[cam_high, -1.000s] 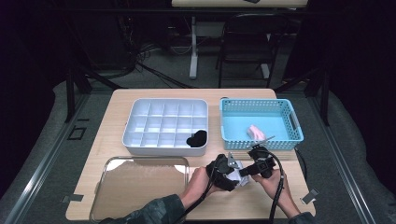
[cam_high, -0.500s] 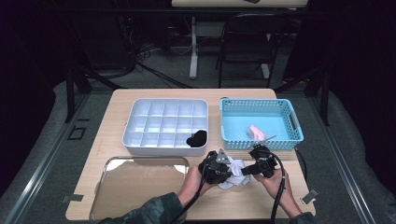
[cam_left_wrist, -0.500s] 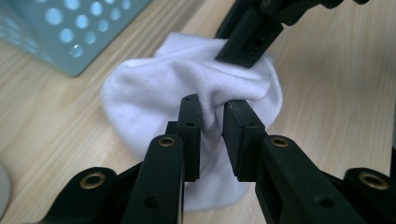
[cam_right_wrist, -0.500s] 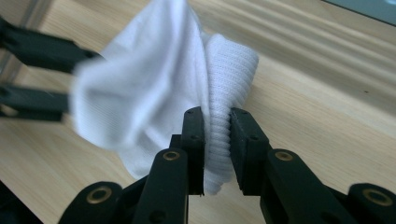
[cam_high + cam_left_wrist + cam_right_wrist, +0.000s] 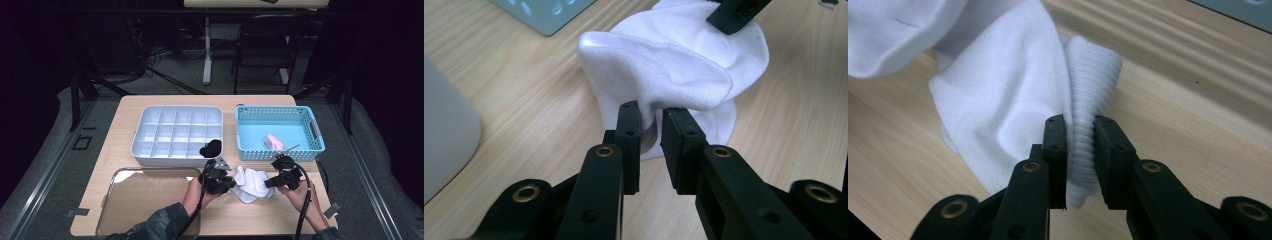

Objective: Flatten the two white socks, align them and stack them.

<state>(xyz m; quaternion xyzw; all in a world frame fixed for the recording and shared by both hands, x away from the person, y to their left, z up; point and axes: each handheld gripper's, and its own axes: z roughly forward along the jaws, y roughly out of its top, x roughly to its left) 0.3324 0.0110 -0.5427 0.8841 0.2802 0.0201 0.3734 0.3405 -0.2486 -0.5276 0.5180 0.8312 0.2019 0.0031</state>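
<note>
A white sock [image 5: 251, 183] lies on the wooden table near its front edge, stretched between my two grippers. My left gripper [image 5: 233, 181] comes at it from the left. In the left gripper view the left gripper [image 5: 651, 119] has just been closing and its pads now pinch a fold of the sock [image 5: 674, 65]. My right gripper [image 5: 268, 183] holds the other end. In the right gripper view the right gripper [image 5: 1080, 126] is shut on the ribbed cuff of the sock [image 5: 998, 90]. A jaw of the right gripper shows at the top of the left gripper view.
A white compartment tray [image 5: 150, 131] stands behind the grippers, with a black item [image 5: 211, 148] in its front right compartment. To its right, a blue basket [image 5: 250, 135] holds a pink item [image 5: 275, 141]. A clear tray [image 5: 145, 195] lies front left.
My left gripper has closed on the sock and moved left, drawing the sock out between the two grippers. The right gripper has stayed in place, still gripping the cuff.
</note>
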